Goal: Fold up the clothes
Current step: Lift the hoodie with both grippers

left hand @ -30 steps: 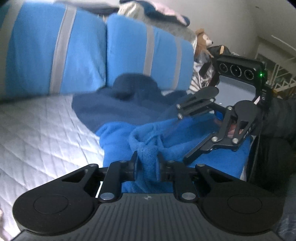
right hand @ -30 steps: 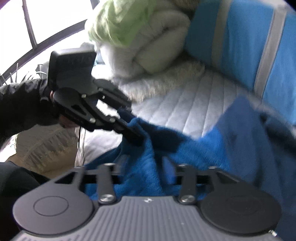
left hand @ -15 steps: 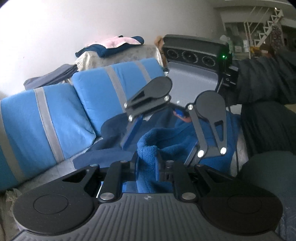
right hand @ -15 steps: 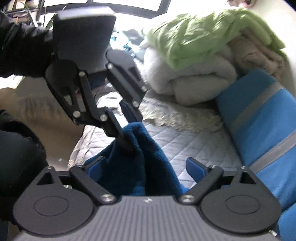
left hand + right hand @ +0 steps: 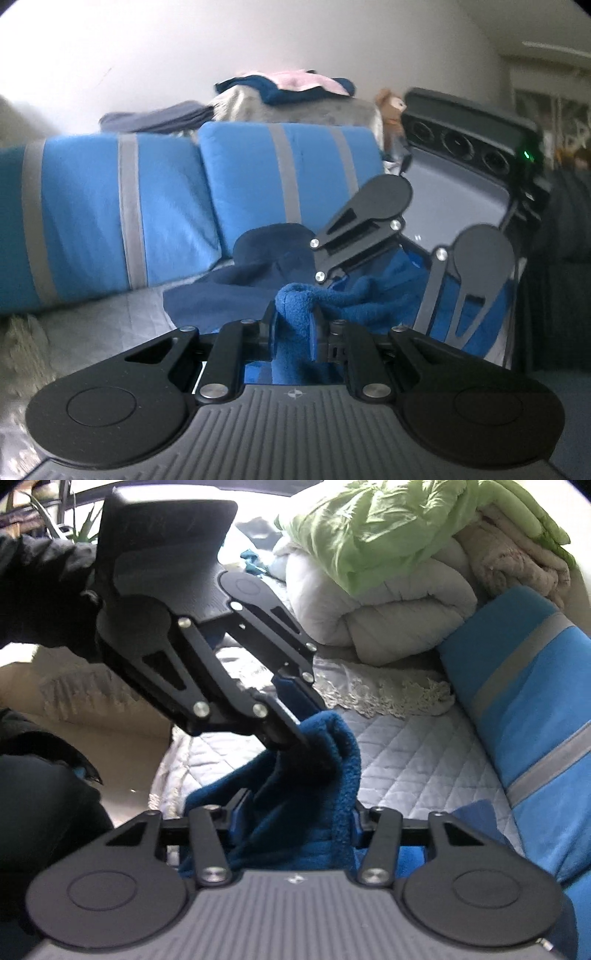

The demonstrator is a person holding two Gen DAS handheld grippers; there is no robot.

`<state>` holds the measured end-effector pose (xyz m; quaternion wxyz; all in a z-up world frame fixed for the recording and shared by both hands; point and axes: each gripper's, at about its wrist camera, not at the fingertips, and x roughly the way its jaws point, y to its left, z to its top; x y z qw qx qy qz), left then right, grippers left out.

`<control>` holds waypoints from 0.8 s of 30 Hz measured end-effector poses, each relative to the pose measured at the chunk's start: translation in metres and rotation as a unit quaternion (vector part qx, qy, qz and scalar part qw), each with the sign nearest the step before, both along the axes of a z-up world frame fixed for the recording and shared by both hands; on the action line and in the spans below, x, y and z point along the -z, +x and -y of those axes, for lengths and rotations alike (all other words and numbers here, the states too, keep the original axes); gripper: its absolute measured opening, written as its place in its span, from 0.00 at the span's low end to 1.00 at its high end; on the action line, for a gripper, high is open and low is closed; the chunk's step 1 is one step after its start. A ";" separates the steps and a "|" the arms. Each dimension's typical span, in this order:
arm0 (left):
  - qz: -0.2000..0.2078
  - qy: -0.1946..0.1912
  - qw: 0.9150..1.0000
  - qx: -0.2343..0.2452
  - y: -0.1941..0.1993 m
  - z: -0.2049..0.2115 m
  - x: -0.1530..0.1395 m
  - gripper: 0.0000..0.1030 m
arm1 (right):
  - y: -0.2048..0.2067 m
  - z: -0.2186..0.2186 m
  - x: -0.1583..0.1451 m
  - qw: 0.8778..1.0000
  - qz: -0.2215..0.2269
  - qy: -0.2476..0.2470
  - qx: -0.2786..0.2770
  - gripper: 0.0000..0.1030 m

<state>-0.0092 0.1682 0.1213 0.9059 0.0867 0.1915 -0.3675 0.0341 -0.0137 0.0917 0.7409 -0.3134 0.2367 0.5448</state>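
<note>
A bright blue fleece garment [image 5: 354,299] is bunched up above the couch seat, over a dark navy garment [image 5: 258,266]. My left gripper [image 5: 295,323] is shut on a raised fold of the fleece. In the right wrist view the left gripper [image 5: 299,742] pinches the top of the fleece [image 5: 332,775] from the upper left. My right gripper [image 5: 295,812] is closing, with a thick fold of fleece filling the gap and touching both pads. In the left wrist view the right gripper [image 5: 373,295] reaches into the fleece just behind my left one.
Blue cushions with grey stripes [image 5: 110,206] back the couch, and its seat has a quilted pale cover [image 5: 406,760]. A rolled white duvet [image 5: 388,605] under a green blanket [image 5: 388,528] sits at one end. Folded clothes [image 5: 288,83] lie behind the cushions. A dark sleeve [image 5: 37,590] holds the left gripper.
Both grippers have risen with the fleece and rolled. The right jaws opened wide around the fold, then narrowed onto it. The left gripper has kept its grip throughout.
</note>
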 end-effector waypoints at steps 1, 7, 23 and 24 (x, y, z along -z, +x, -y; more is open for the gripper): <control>-0.002 0.002 1.000 -0.002 0.001 0.001 0.001 0.15 | 0.000 0.001 0.001 1.000 -0.001 -0.003 0.002 0.48; 0.007 0.008 1.000 -0.019 0.002 0.002 -0.001 0.15 | -0.006 0.024 -0.017 1.000 0.021 0.015 0.010 0.68; 0.013 0.013 1.000 0.005 -0.002 -0.003 -0.001 0.16 | 0.017 0.046 -0.002 0.997 -0.052 0.037 0.045 0.11; 0.013 0.011 1.000 0.006 -0.002 -0.004 -0.002 0.17 | 0.014 0.046 -0.004 0.997 -0.036 0.039 0.047 0.10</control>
